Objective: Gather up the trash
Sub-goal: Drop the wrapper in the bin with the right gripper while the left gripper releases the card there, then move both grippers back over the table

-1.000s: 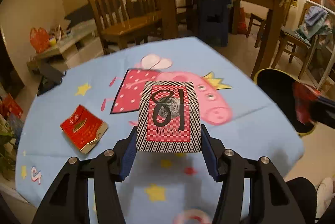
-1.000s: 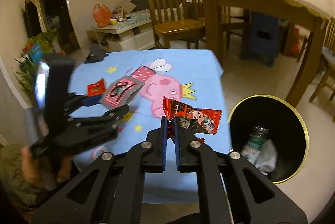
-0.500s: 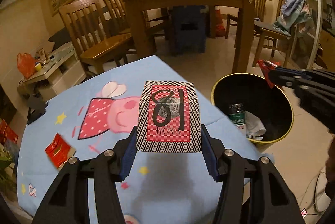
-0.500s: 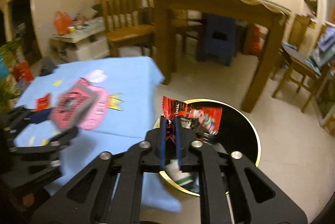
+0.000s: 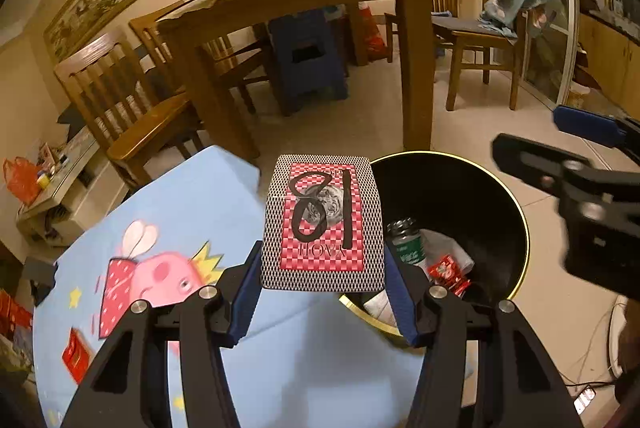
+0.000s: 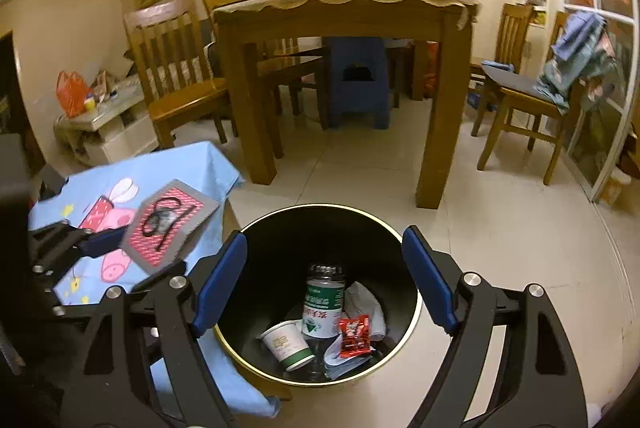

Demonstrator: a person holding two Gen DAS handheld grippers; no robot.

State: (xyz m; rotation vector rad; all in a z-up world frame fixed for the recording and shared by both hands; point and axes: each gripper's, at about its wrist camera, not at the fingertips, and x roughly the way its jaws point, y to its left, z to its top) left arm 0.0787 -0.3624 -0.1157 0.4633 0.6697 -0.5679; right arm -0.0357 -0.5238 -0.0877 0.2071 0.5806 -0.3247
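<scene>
My left gripper (image 5: 323, 292) is shut on a red-and-black card box (image 5: 323, 224) marked "18", held above the table's right edge beside the bin. The box also shows in the right wrist view (image 6: 170, 224). My right gripper (image 6: 324, 280) is open and empty above the black bin (image 6: 400, 240). The bin also shows in the left wrist view (image 5: 516, 212). A red snack wrapper (image 6: 354, 336) lies inside the bin with a green-labelled bottle (image 6: 322, 304), a paper cup (image 6: 289, 344) and white paper. A red packet (image 5: 77, 352) lies on the blue tablecloth (image 5: 192, 204).
A wooden dining table (image 6: 344, 16) and chairs (image 6: 180, 84) stand behind the bin. A blue stool (image 6: 356, 84) sits under the table. A chair with clothes (image 6: 560, 80) stands at the right. Tiled floor (image 6: 500, 228) surrounds the bin.
My right gripper moved over the bin and opened; the red snack wrapper dropped into the bin. My left gripper carried the card box rightward toward the bin.
</scene>
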